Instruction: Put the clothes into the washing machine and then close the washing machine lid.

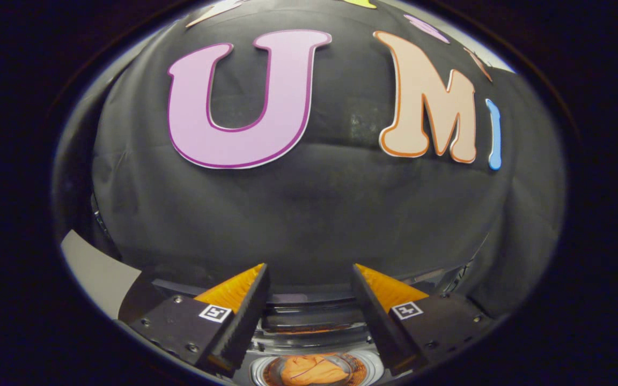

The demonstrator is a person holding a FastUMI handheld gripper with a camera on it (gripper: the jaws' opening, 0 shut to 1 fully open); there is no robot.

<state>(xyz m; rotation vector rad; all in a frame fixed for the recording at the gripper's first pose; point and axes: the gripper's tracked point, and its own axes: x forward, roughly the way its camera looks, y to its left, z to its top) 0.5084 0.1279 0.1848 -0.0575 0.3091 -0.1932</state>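
claw (309, 279) spread, holding nothing | orange clothes (311, 370) in washing machine (314, 321) drum below, between fingers | lid open

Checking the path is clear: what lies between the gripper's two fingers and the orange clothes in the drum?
Nothing: in the gripper view the open gripper hangs over the orange clothes inside the washing machine.

A recording booth set up for a laundry chore: black cloth wall (309, 214) hangs from nine o'clock round to three, while at six o'clock, between the parted fingers of the gripper (309, 273), a washing machine (314, 343) stands open with orange clothes (311, 370) in its drum.
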